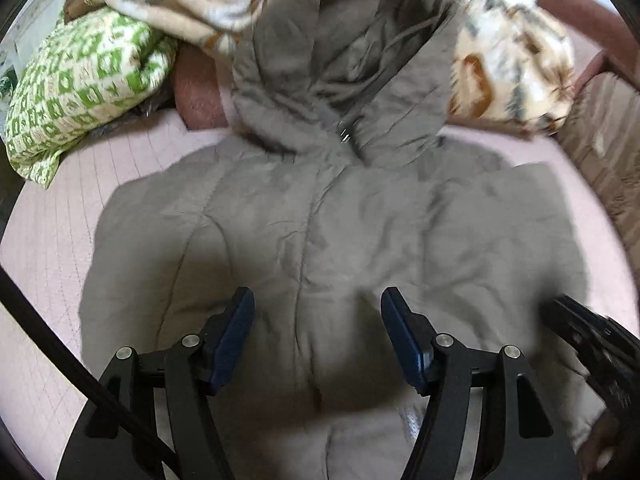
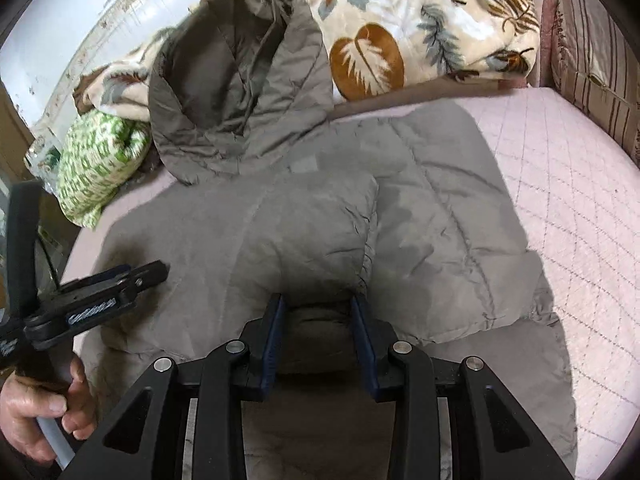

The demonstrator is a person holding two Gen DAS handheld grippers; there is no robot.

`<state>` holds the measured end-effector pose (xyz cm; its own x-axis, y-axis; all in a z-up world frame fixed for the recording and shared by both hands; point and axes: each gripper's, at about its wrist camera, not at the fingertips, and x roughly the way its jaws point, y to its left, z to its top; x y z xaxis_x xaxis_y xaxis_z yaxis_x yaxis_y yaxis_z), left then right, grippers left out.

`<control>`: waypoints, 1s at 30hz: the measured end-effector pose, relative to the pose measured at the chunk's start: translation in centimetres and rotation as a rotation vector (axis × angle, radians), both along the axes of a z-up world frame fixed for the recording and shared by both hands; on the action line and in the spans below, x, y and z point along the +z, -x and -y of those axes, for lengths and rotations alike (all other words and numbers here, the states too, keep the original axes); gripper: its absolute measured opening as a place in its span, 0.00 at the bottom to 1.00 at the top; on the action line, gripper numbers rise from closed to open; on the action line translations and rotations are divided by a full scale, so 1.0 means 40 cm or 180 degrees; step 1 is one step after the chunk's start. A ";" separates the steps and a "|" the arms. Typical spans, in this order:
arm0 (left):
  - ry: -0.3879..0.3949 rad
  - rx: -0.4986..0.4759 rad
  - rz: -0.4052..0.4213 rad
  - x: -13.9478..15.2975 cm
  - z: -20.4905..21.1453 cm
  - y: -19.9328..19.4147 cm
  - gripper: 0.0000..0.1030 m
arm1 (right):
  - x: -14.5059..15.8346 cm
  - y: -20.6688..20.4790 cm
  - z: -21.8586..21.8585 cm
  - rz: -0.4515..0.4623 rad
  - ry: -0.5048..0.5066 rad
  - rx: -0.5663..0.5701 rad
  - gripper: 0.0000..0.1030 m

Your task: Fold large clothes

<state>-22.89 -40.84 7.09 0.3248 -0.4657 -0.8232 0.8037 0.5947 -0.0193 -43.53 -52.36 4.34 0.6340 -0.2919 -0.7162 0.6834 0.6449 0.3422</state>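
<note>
Pink quilted bed with a leafy blanket and a green pillow piled at the far end. The grey hooded jacket lies spread across the middle, hood up against the blanket. Right gripper has its jaws clamped on a puffy fold of the jacket — looks like a sleeve brought in. Left gripper hovers, jaws wide, holding nothing. Early days — most folding is left.
</note>
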 end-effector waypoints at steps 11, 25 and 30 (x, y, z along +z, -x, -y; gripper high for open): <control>-0.0171 0.0260 -0.0254 -0.066 -0.134 -0.048 0.70 | 0.010 -0.040 -0.063 -0.0022 0.0133 0.0246 0.36; 0.0232 0.0429 -0.0073 0.011 -0.389 0.102 0.71 | 0.035 0.019 -0.174 0.0019 -0.0056 0.0560 0.36; -0.0099 0.0460 -0.0230 -0.102 -0.422 0.122 0.71 | -0.036 0.039 -0.277 -0.0308 -0.0138 0.0715 0.36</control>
<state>-27.78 -23.96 3.01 0.3260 -0.3923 -0.8601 0.7069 0.7052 -0.0537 -45.10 -41.27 2.91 0.6075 -0.1190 -0.7854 0.5554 0.7705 0.3128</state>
